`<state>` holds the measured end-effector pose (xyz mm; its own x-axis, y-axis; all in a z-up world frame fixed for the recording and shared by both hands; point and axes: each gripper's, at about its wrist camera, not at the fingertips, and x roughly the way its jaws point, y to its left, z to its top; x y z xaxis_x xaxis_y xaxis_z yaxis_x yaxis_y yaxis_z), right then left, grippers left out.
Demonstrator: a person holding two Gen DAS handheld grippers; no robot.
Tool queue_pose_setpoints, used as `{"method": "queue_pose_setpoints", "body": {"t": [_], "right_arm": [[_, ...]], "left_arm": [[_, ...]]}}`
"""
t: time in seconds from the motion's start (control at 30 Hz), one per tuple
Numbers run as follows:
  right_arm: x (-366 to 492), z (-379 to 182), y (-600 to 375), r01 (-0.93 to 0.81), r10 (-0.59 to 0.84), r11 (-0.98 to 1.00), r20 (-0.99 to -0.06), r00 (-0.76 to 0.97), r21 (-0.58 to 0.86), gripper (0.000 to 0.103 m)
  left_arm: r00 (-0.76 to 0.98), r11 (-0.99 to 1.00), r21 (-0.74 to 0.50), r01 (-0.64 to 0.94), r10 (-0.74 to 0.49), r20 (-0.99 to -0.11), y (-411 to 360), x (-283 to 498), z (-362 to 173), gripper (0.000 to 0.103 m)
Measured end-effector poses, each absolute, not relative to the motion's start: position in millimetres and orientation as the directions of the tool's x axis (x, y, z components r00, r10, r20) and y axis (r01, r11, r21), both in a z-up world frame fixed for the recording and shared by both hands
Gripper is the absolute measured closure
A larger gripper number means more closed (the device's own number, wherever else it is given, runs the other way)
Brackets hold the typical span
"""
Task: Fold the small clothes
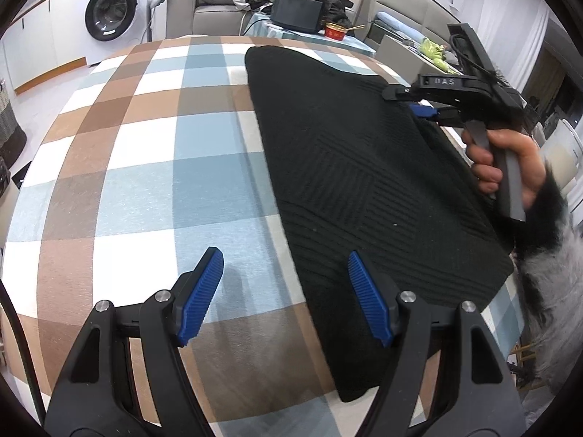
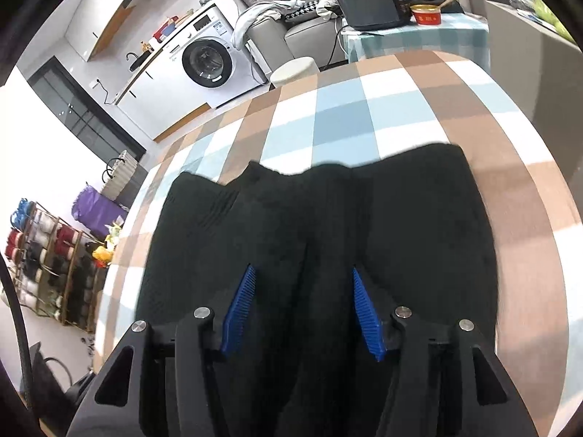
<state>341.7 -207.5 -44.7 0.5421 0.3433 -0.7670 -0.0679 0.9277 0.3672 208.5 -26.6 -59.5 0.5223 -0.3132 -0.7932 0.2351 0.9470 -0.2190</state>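
Left wrist view: a small red bowl (image 1: pixel 336 30) stands on a side table behind the main one, with a stick resting across its rim; what it holds cannot be made out. A black ribbed knit garment (image 1: pixel 360 189) lies folded flat on the checked tablecloth (image 1: pixel 145 167), a woven cloth in brown, pale blue and white squares. The knit shows bands of ribbing running in different directions, and its outline is a long slab with rounded corners. The left gripper (image 1: pixel 284 291) hangs released, its ridged blue pads spread wide, one over bare cloth, the other over the garment's near edge, with nothing pinched. At the garment's far right edge a hand (image 1: pixel 510 167) with a furry cuff grasps the handle of the right gripper (image 1: pixel 424 109), seen side-on.

Right wrist view: the right gripper (image 2: pixel 300 313) stands parted above the black knit (image 2: pixel 328 225), blurred here, with soft lengthwise folds and a wavy far edge. The garment passes under and between the blue pads, which do not press on it. A wire rack (image 2: pixel 47 266) on the floor holds rows of spools in red, white, black and blue.
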Motion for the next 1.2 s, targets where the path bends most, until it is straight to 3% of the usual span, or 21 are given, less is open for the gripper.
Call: {"method": "queue_pose_setpoints", "body": {"t": [0.03,0.07,0.1,0.2,0.3,0.37,0.43,0.5,0.57,0.6,0.8,0.97,1.0,1.03,1.1,1.2], "right_arm": [[345,-45,-204,-0.079,0.327,0.937,-0.772,0.546,0.341,0.055],[346,-44,-198,-0.094,0.325,0.94,-0.772,0.546,0.329,0.077],[350,-44,-196,-0.111,0.334,0.938,-0.769,0.546,0.328,0.084],[338,-15,-186,-0.178,0.315,0.948,-0.703,0.637,0.264,0.089],[343,-8,-190,-0.143,0.281,0.958,-0.71,0.646,0.249,0.089],[356,-29,-198,-0.069,0.242,0.966,-0.782,0.575,0.248,0.083],[358,-43,-209,-0.012,0.291,0.944,-0.812,0.505,0.33,0.075],[340,-40,-217,-0.019,0.34,0.922,-0.787,0.515,0.386,0.071],[310,-35,-223,-0.037,0.369,0.911,-0.771,0.519,0.411,0.054],[290,-35,-225,-0.059,0.405,0.898,-0.765,0.5,0.437,0.053],[204,-45,-220,-0.08,0.497,0.851,-0.745,0.444,0.519,0.052],[186,-50,-205,-0.093,0.495,0.852,-0.734,0.465,0.515,0.051],[187,-50,-203,-0.093,0.498,0.85,-0.731,0.467,0.519,0.05],[190,-51,-202,-0.09,0.496,0.85,-0.729,0.471,0.52,0.05],[194,-53,-199,-0.099,0.498,0.85,-0.729,0.47,0.517,0.05],[199,-54,-193,-0.119,0.495,0.855,-0.729,0.472,0.504,0.05]], "left_arm": [[0.522,0.947,-0.222,0.232,-0.313,-0.793,-25,210,-60,0.034],[0.522,0.948,-0.222,0.23,-0.313,-0.794,-24,211,-60,0.034],[0.523,0.948,-0.221,0.228,-0.311,-0.793,-24,211,-60,0.034],[0.527,0.949,-0.218,0.227,-0.308,-0.792,-23,212,-58,0.034],[0.528,0.948,-0.221,0.228,-0.311,-0.791,-23,214,-59,0.034],[0.525,0.948,-0.222,0.228,-0.312,-0.792,-24,216,-60,0.034],[0.527,0.948,-0.222,0.228,-0.312,-0.79,-25,216,-60,0.034],[0.529,0.947,-0.226,0.227,-0.315,-0.788,-26,217,-60,0.034],[0.524,0.944,-0.242,0.223,-0.325,-0.787,-27,219,-62,0.034],[0.52,0.942,-0.251,0.223,-0.332,-0.787,-28,220,-63,0.034],[0.485,0.92,-0.286,0.269,-0.386,-0.785,-48,237,-68,0.034],[0.471,0.902,-0.301,0.31,-0.42,-0.775,-71,253,-69,0.035],[0.477,0.904,-0.299,0.305,-0.417,-0.774,-73,255,-69,0.047],[0.489,0.911,-0.29,0.293,-0.403,-0.773,-74,257,-69,0.067],[0.503,0.911,-0.287,0.297,-0.405,-0.763,-73,260,-67,0.083],[0.527,0.913,-0.287,0.289,-0.402,-0.749,-68,257,-64,0.09]]}}
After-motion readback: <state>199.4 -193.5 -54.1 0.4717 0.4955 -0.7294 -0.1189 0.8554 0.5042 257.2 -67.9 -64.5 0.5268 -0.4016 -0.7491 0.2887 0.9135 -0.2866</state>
